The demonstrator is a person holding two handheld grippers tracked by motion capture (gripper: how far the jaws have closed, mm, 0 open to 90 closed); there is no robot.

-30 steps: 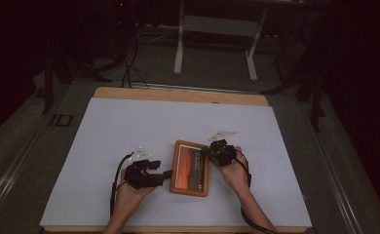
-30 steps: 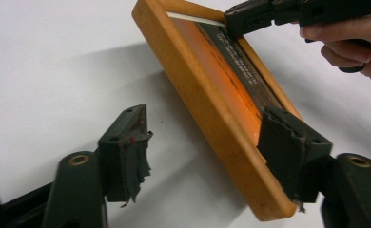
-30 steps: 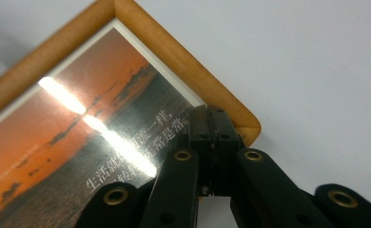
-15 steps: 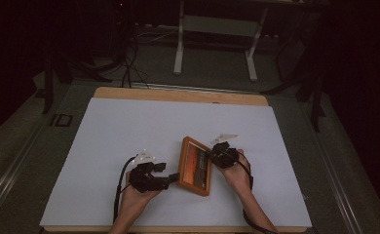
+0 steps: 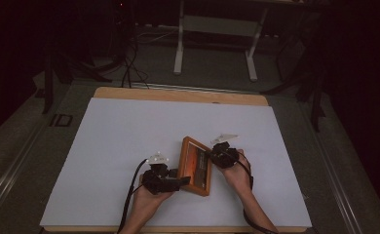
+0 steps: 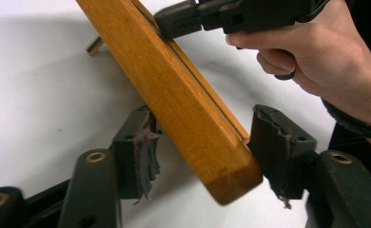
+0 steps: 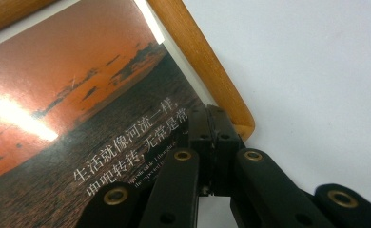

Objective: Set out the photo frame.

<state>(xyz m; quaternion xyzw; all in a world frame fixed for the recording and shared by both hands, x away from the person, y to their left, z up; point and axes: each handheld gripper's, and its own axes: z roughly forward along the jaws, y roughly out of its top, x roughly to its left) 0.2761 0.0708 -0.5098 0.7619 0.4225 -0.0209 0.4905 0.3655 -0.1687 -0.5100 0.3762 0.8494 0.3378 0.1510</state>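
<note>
A wooden picture frame (image 5: 196, 165) holding a sunset photo (image 7: 79, 95) stands tilted up on one long edge on the white table sheet (image 5: 129, 136), its face towards the right hand. My left gripper (image 5: 180, 181) is at the frame's near corner. In the left gripper view its jaws (image 6: 202, 137) have just been closing, and both pads now touch the frame's wooden edge (image 6: 183, 104). My right gripper (image 5: 212, 155) is shut, its tips (image 7: 211, 116) resting against the frame's face by a corner. It also appears in the left gripper view (image 6: 174, 21).
A small brass fitting (image 6: 94, 46) shows behind the frame. The wooden table edge (image 5: 178, 93) runs along the back. Beyond it, metal stand legs (image 5: 179, 58) and cables (image 5: 129, 68) stand on the dark floor.
The frame lay flat a second ago and now stands tilted on its edge. The left gripper moved right to the frame's near corner and closed around it.
</note>
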